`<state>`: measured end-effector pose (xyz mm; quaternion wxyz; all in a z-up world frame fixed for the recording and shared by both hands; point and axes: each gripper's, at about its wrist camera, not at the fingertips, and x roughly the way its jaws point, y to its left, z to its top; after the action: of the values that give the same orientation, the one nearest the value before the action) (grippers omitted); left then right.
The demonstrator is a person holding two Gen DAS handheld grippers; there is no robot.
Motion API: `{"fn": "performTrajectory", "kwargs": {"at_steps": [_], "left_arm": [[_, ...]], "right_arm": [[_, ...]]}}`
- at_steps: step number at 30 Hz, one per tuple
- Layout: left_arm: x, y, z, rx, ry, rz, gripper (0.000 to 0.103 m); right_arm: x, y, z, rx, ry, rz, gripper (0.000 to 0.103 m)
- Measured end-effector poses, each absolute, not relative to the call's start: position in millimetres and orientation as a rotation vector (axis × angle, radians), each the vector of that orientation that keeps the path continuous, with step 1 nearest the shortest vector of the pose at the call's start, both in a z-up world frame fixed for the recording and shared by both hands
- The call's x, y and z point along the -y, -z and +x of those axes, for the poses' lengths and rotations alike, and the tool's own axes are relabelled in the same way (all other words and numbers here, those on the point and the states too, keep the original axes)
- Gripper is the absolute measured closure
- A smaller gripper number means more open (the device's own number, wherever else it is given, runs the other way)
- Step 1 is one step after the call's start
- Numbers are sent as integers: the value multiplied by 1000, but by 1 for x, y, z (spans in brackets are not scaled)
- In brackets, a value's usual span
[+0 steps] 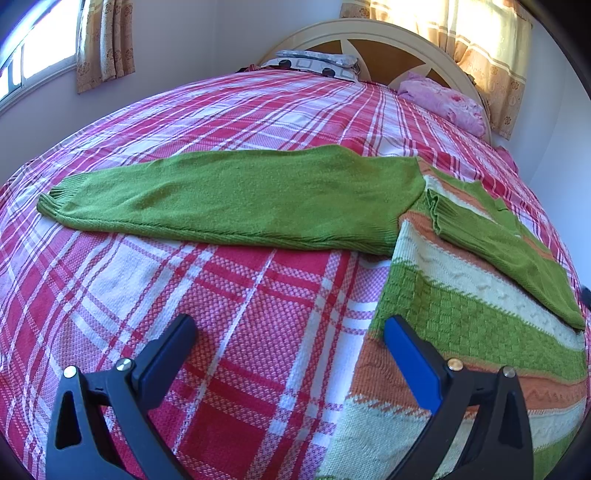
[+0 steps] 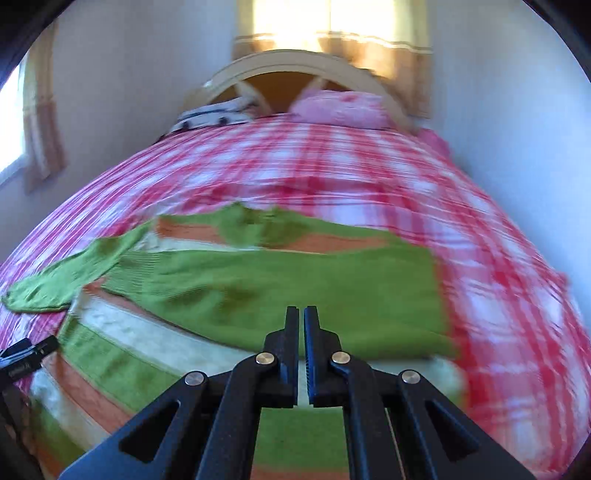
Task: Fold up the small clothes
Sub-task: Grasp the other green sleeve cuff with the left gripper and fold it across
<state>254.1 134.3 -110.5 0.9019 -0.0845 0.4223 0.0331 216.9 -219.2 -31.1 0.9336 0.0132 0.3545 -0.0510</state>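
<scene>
No readable brand or label anywhere. There's something black at the 9 o'clock edge of the right wrist view with a bit of pale lettering on it, but it's too small and blurry to make out.

Counting things: one sweater (image 1: 461, 295), knit, with green, cream and orange stripes on the body and two plain green sleeves. It's lying flat on the bed (image 1: 221, 295), which has a red, pink and white plaid cover. In the left wrist view the body sits around 4 o'clock. One long sleeve (image 1: 229, 199) stretches out across the plaid toward 9 o'clock, and the other sleeve (image 1: 509, 254) is folded across the striped body at 3 o'clock.

Two pillows up by the headboard (image 1: 369, 33) at 12 o'clock: a white one with dark dots (image 1: 314, 62) and a pink one (image 1: 443, 99). Two curtained windows too, one at 10 o'clock and one at 1 o'clock.

Left claw (image 1: 290, 332) is spread wide and holds nothing, hovering over the plaid with its right finger just over the sweater's edge.

Right claw (image 2: 301, 332) is pinched almost closed with only a thin slit between the fingers, nothing visibly caught in it, sitting over the folded sleeve (image 2: 295, 291). That whole view is motion-blurred.
</scene>
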Motion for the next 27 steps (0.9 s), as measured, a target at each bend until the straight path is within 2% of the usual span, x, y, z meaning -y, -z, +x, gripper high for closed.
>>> {"fn": "performTrajectory", "kwargs": {"at_steps": [5, 9, 13, 20, 22, 24, 27], "left_arm": [[-138, 108, 248, -867, -43, -173, 0], [-160, 100, 240, -830, -109, -206, 0], [-220, 82, 243, -760, -259, -333, 0], [-322, 80, 282, -762, -515, -443, 1], [-341, 87, 290, -757, -541, -486, 4], [-354, 96, 294, -772, -546, -535, 17], [-361, 104, 300, -762, -558, -562, 21]], "right_arm": [[190, 74, 252, -860, 75, 28, 101], [197, 75, 247, -845, 46, 81, 100], [207, 77, 245, -830, 13, 161, 100], [199, 80, 249, -832, 29, 123, 100], [199, 80, 249, -833, 30, 121, 100], [200, 80, 249, -833, 29, 123, 100], [200, 81, 249, -832, 27, 128, 100]]}}
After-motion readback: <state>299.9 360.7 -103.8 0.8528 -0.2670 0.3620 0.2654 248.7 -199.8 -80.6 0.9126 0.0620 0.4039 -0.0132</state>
